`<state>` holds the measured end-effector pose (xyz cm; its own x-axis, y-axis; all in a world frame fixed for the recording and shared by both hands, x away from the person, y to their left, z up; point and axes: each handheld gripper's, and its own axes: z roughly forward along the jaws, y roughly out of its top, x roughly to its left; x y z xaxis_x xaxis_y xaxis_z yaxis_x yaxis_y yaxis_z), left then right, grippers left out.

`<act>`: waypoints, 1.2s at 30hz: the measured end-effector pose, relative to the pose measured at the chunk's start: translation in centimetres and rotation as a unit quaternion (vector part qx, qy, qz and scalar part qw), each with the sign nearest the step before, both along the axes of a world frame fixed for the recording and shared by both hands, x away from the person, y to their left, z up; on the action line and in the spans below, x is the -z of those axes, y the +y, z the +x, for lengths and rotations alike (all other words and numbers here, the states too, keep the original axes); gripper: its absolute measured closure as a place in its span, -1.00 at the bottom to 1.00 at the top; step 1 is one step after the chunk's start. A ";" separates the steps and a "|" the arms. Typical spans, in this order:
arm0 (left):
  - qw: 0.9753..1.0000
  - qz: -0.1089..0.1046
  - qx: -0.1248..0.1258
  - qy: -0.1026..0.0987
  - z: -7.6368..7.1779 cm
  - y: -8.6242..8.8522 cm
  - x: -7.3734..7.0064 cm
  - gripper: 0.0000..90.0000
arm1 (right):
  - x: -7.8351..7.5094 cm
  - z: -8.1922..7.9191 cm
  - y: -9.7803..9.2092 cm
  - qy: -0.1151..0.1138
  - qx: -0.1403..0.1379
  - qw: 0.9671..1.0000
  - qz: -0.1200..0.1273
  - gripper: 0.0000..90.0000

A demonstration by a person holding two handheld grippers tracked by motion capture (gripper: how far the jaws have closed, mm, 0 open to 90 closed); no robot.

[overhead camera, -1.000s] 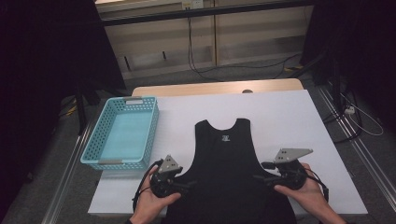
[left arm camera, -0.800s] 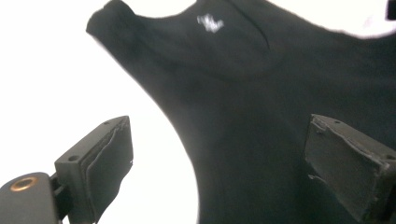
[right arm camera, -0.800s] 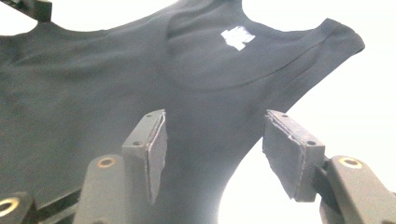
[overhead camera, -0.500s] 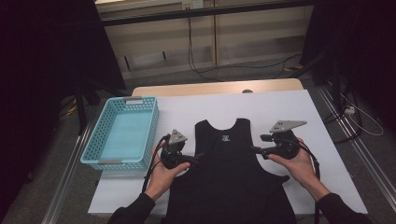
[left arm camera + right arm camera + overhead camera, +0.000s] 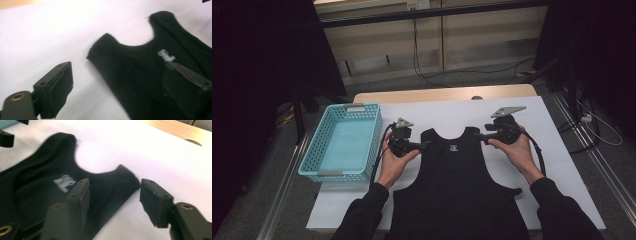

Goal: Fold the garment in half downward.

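A black sleeveless top [image 5: 457,190] lies flat on the white table [image 5: 452,112], neck toward the far side, with a small white label [image 5: 454,148] below the neckline. My left gripper [image 5: 426,145] is open at the top's left shoulder strap [image 5: 100,50], its jaws apart with one over the table and one over the cloth [image 5: 120,87]. My right gripper [image 5: 479,136] is open at the right shoulder strap [image 5: 125,178], and the strap's end lies between its jaws [image 5: 116,200]. Neither holds anything.
A light blue perforated basket [image 5: 373,142], empty, stands at the table's left. Bare white table lies beyond the top and to its right. A wooden strip [image 5: 442,95] runs along the far edge. The other gripper's jaw tip [image 5: 6,137] shows far off in the right gripper view.
Both grippers have moved away from the person, from beside the top's lower half up along its sides to the shoulder straps.
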<state>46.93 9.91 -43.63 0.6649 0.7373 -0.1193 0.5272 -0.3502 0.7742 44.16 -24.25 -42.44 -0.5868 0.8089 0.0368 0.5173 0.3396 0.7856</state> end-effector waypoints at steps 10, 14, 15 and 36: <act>1.000 0.005 -0.018 0.013 4.0 -0.1 1.2 -0.43 | 0.7 4.0 0.8 -0.001 0.000 1.000 -0.027 0.27; 0.999 -0.010 -0.025 0.031 4.9 -0.2 1.9 -0.21 | 1.4 5.3 1.1 0.008 0.001 0.999 -0.032 0.34; 0.999 -0.004 -0.019 0.028 5.0 -0.2 1.9 -0.13 | 1.6 5.5 1.2 0.012 0.001 0.999 -0.033 0.35; 0.999 0.009 0.036 0.021 5.5 -2.4 2.9 0.32 | 3.9 6.6 1.6 0.044 -0.001 0.999 -0.022 0.38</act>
